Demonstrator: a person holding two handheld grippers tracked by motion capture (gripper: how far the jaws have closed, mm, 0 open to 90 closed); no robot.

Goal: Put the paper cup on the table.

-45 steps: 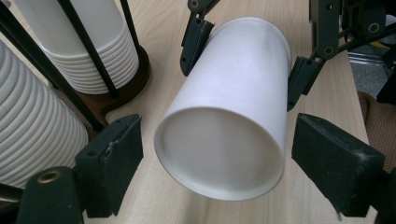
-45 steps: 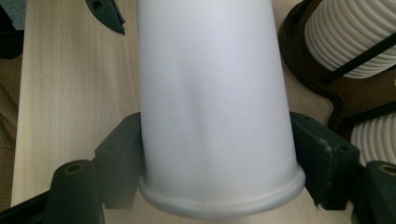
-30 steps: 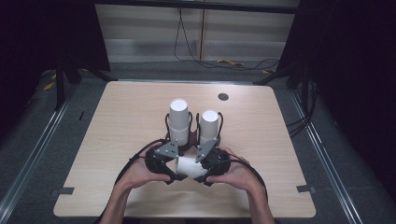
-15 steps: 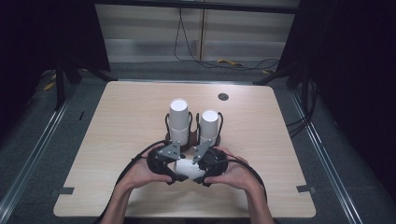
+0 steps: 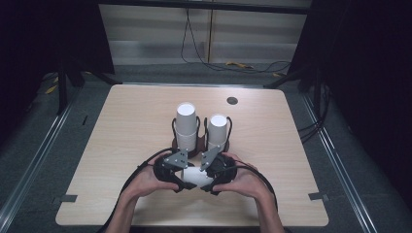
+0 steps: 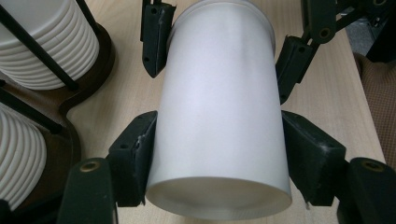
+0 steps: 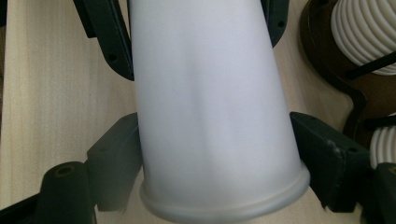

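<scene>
We grip the white paper cup (image 5: 194, 175) evenly — left hand-held gripper (image 6: 215, 154) pinching its base, right hand-held gripper (image 7: 219, 158) pinching its rim — without crushing it above the bench (image 5: 121, 136).

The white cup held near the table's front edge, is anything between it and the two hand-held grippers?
Nothing visible. The left hand-held gripper clamps the white cup near its closed base, and the right hand-held gripper clamps it near its rolled rim; both sets of jaws press directly on the wall.
</scene>
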